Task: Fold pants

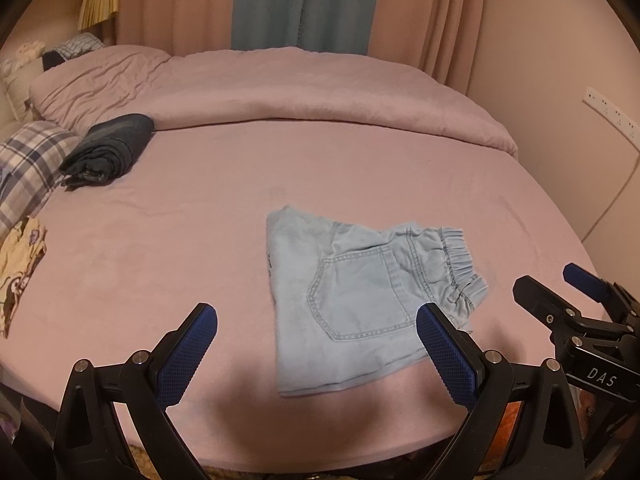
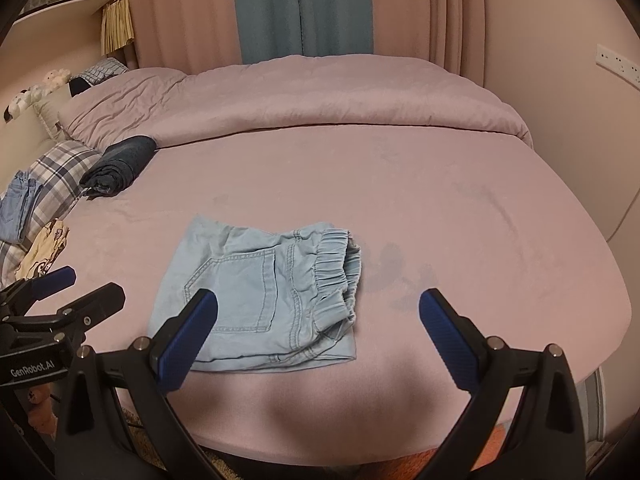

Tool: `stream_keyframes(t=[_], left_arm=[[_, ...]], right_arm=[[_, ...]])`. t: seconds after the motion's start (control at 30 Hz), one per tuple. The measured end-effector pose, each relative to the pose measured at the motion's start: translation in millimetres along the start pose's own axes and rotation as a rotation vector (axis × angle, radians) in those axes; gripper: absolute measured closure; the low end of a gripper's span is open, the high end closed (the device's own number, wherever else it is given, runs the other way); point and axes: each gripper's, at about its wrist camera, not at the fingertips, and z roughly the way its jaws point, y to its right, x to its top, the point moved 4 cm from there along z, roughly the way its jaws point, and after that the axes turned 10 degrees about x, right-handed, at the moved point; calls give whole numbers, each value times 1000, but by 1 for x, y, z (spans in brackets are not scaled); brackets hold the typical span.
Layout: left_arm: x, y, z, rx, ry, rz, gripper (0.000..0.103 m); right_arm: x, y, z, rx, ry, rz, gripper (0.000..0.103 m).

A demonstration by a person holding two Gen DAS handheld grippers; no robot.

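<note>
Now both the left gripper (image 1: 316, 352) and right gripper (image 2: 318, 336) hover spread apart; a careless nudge may undo the folded pants (image 1: 352, 304).

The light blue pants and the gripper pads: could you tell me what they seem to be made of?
Light blue pants: likely soft washed denim or cotton, matte, with contrast-stitched pocket and gathered elastic waistband. Gripper pads: probably blue rubber, given the fine cross-hatched texture.

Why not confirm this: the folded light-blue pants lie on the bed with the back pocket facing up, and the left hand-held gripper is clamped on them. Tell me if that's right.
Not quite. The light-blue pants do lie folded on the bed, back pocket up, but the left hand-held gripper is open and holds nothing, as the left wrist view shows.
</note>
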Motion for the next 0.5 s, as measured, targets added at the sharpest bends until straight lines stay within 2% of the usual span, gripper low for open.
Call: stream_keyframes(t=[0.5], left_arm=[[-2,1,-1,-26,-4,-9,4]], right_arm=[[-1,-5,2,-12,-4,-12,1]])
